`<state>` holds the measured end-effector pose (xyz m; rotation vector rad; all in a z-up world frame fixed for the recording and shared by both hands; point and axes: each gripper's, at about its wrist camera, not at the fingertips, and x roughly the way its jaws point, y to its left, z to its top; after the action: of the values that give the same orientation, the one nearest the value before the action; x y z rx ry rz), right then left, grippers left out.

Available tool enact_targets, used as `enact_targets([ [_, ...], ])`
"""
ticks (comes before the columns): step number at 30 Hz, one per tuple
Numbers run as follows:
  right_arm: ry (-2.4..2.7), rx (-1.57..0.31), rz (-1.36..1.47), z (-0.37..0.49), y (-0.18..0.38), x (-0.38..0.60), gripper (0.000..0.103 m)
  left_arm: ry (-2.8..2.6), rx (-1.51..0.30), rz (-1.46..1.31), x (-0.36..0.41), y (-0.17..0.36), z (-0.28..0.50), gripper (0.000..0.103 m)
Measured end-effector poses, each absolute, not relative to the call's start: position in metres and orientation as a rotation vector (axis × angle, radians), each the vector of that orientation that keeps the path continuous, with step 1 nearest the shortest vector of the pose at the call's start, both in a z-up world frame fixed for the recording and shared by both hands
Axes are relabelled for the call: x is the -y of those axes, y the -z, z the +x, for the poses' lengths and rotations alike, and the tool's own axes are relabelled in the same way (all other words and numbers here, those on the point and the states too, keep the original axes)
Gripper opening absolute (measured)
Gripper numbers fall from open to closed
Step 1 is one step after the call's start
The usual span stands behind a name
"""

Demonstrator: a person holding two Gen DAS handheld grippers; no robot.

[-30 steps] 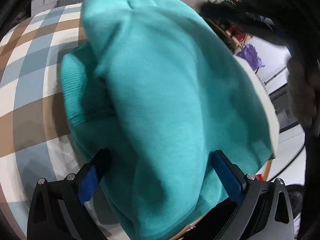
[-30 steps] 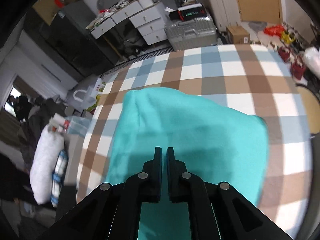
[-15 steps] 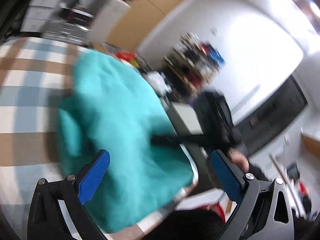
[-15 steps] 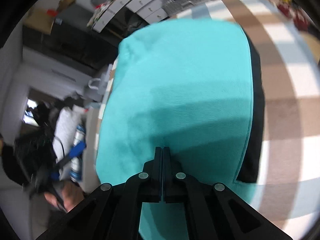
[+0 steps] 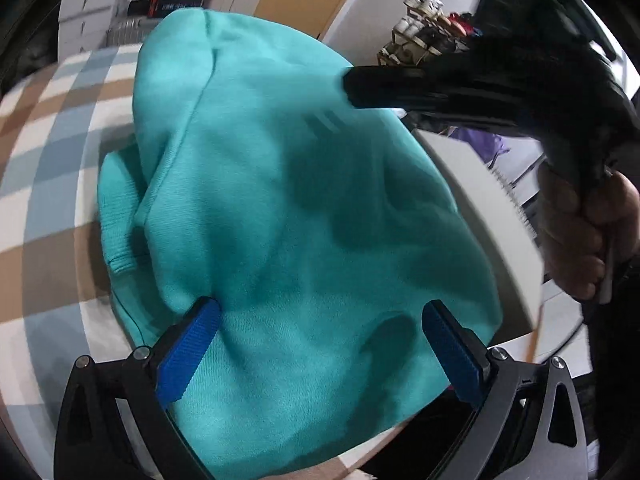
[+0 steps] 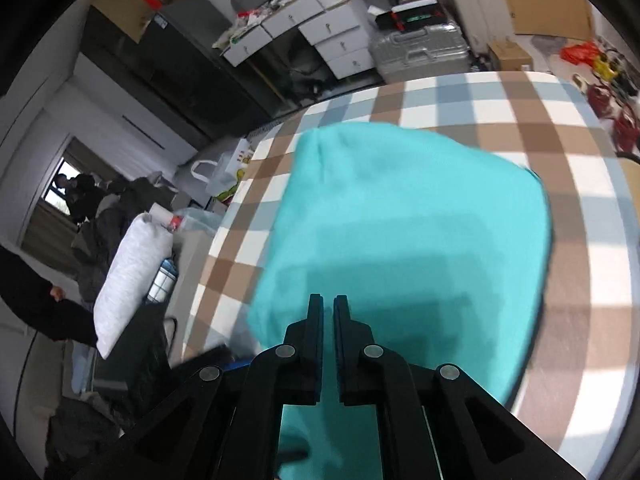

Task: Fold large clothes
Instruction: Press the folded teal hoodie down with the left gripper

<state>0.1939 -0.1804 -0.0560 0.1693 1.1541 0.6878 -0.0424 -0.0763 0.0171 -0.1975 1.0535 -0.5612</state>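
Teal sweatshirt point(image 5: 304, 208) lies bunched on the checked bed point(image 6: 540, 120); left gripper point(image 5: 320, 344) spread wide over it, right gripper point(image 6: 328, 320) closed, empty, flattening the fold

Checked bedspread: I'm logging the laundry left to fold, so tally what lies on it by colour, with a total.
Teal fleece garment, lying on the brown, blue and white checked bedspread: 1
Garments of any other colour on it: 0
Total: 1
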Motion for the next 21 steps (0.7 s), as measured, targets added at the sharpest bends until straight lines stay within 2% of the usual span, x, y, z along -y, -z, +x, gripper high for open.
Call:
enact_targets([
  [3,-0.624,-1.234,0.055,0.217,0.072,0.150,0.005,0.584,-1.073,-0.235,0.069,-0.020,-0.042,0.098],
  [4,-0.609,-1.261,0.024,0.225,0.080,0.141,0.000,0.576,-1.077,-0.242,0.067,-0.019,-0.042,0.098],
  [10,-0.614,-1.356,-0.025,0.249,0.120,0.120,0.000,0.549,-1.099,-0.254,0.068,-0.015,-0.034,0.098],
  [16,-0.621,-1.319,-0.197,0.241,0.097,0.102,0.000,0.569,-1.116,-0.308,0.070,-0.014,-0.031,0.098],
  [17,-0.627,-1.278,-0.207,0.242,0.086,0.100,0.001,0.571,-1.117,-0.312,0.070,-0.015,-0.031,0.098],
  [19,-0.602,-1.177,-0.184,0.250,0.064,0.100,0.010,0.573,-1.117,-0.314,0.071,-0.015,-0.031,0.098],
  [20,-0.592,-1.169,-0.159,0.257,0.061,0.100,0.016,0.573,-1.119,-0.314,0.069,-0.016,-0.030,0.098],
  [21,-0.579,-1.176,-0.125,0.266,0.062,0.099,0.016,0.574,-1.120,-0.317,0.060,-0.017,-0.029,0.098],
])
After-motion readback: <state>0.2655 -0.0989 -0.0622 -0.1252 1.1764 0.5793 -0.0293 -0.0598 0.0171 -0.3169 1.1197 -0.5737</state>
